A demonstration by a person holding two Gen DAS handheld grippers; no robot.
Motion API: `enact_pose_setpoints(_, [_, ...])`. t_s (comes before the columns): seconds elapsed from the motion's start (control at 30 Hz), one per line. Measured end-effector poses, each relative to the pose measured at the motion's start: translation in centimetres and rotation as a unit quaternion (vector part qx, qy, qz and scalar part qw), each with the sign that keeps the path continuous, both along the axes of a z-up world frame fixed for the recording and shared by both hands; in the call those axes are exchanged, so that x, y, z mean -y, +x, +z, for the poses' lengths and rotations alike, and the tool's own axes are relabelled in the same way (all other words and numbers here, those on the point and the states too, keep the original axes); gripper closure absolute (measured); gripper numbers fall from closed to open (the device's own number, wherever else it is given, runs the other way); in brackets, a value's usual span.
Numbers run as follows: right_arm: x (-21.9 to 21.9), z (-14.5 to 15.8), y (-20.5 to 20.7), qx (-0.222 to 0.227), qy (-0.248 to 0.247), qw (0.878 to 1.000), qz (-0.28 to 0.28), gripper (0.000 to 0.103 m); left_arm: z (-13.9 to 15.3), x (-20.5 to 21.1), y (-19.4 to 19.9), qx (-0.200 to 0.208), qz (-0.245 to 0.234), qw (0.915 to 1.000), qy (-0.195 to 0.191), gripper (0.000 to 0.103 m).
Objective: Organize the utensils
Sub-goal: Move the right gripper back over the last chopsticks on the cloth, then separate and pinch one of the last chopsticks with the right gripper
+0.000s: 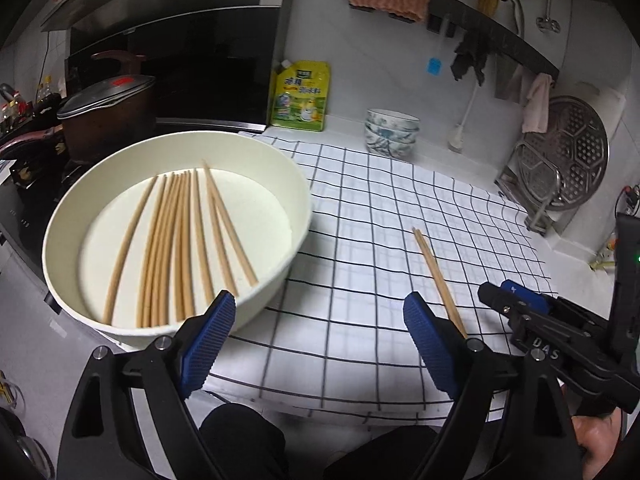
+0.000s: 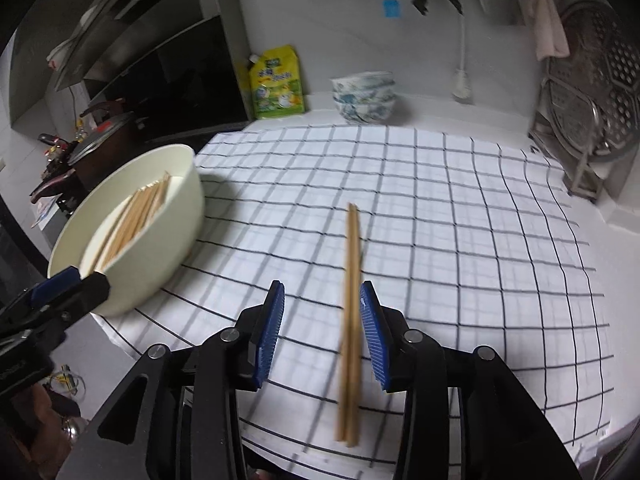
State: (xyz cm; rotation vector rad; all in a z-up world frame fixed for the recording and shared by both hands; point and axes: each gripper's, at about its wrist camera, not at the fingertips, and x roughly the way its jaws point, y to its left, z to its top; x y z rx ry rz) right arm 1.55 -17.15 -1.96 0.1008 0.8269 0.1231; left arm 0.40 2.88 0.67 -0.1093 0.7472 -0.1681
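Note:
A cream round basin (image 1: pixel 280 168) stands on the left of the checked cloth (image 1: pixel 380 208) and holds several wooden chopsticks (image 1: pixel 176 240). A pair of chopsticks (image 1: pixel 438 276) lies on the cloth to its right. My left gripper (image 1: pixel 320 320) is open and empty, just in front of the basin's near rim. In the right wrist view the pair of chopsticks (image 2: pixel 351 312) lies between the open fingers of my right gripper (image 2: pixel 322 300), close to the right pad; the jaws are apart from it. The basin (image 2: pixel 176 240) is at left there.
A yellow detergent pouch (image 1: pixel 300 96) and stacked patterned bowls (image 1: pixel 392 132) stand at the back wall. A steamer tray on a metal rack (image 1: pixel 560 160) is at the right. A lidded pot (image 1: pixel 108 112) sits on the stove at left.

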Motion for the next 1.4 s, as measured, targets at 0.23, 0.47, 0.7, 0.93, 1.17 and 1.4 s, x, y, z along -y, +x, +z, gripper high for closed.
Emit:
enact_pose_setpoints(0.23, [1.6, -3.0, 0.0, -0.027, -0.024, 0.999, -0.005, 0.065, -1.4, 2.1, -0.6, -0.012, -0.009, 0.9998, 0.008, 0.017])
enact_pose_setpoints(0.47, [1.7, -4.8, 0.7, -0.036, -0.036, 0.999, 0.004, 0.065, -2.6, 3.3, -0.4, -0.025, -0.013, 0.9993, 0.023, 0.017])
enact_pose_setpoints(0.7, [1.5, -5.7, 1.2, -0.042, -0.059, 0.997, 0.011, 0.065, -3.5, 4.2, 0.0, -0.041, -0.013, 0.9988, 0.025, 0.017])
enact_pose_setpoints(0.93, [1.4, -6.0, 1.0, -0.042, -0.061, 0.997, 0.019, 0.068, -4.2, 4.9, 0.3, -0.049, -0.015, 0.9983, 0.028, 0.017])
enact_pose_setpoints(1.17, [1.0, -6.3, 0.9, -0.04, -0.067, 0.996, 0.031, 0.091, -5.4, 5.7, 0.9, -0.063, -0.015, 0.9976, 0.025, 0.017])
enact_pose_setpoints(1.4, [2.9, -6.1, 1.2, -0.047, -0.031, 0.998, 0.023, 0.097, -6.1, 7.8, 1.8, -0.064, -0.022, 0.9975, 0.019, 0.015])
